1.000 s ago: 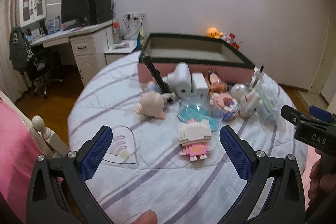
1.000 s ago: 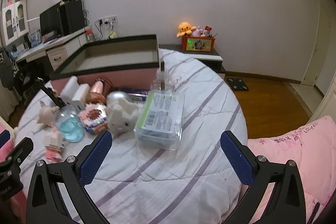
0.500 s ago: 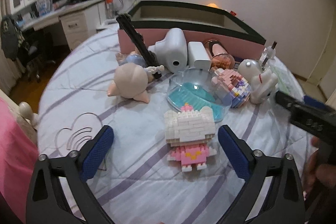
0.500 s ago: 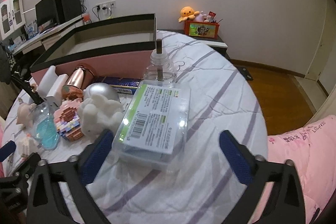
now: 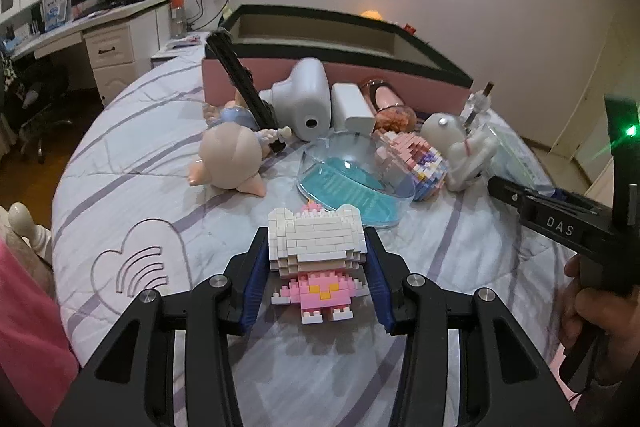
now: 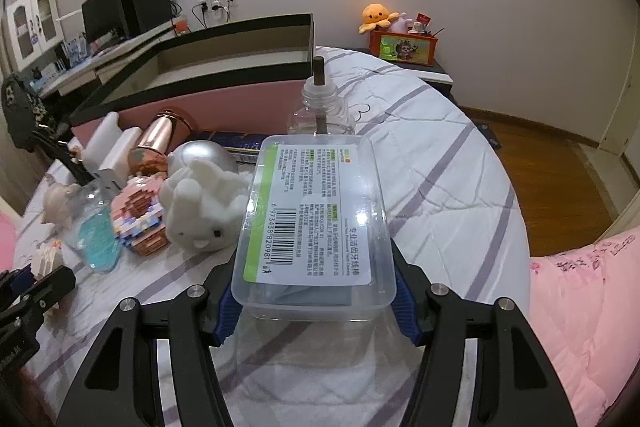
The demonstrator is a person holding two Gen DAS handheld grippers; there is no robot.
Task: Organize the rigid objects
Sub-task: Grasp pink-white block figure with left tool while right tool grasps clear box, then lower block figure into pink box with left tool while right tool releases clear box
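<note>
A white and pink block figure lies on the striped bed cover. My left gripper is closing on it, and its blue pads touch both sides of the figure's white head. In the right wrist view a clear plastic box with a green and white label lies flat. My right gripper is closing on its near end, with a pad against each side. Behind the pile stands a big open pink box with a black rim, also seen in the right wrist view.
Crowded between the grippers and the pink box are a round-headed doll, a clear blue dish, a pastel block model, a white rabbit figure, a glass bottle and a rose-gold cylinder. A pink quilt lies at the right.
Both grippers came down and forward, and their wide jaws narrowed. The left pair now flanks and touches the block figure, and the right pair clasps the clear box.
</note>
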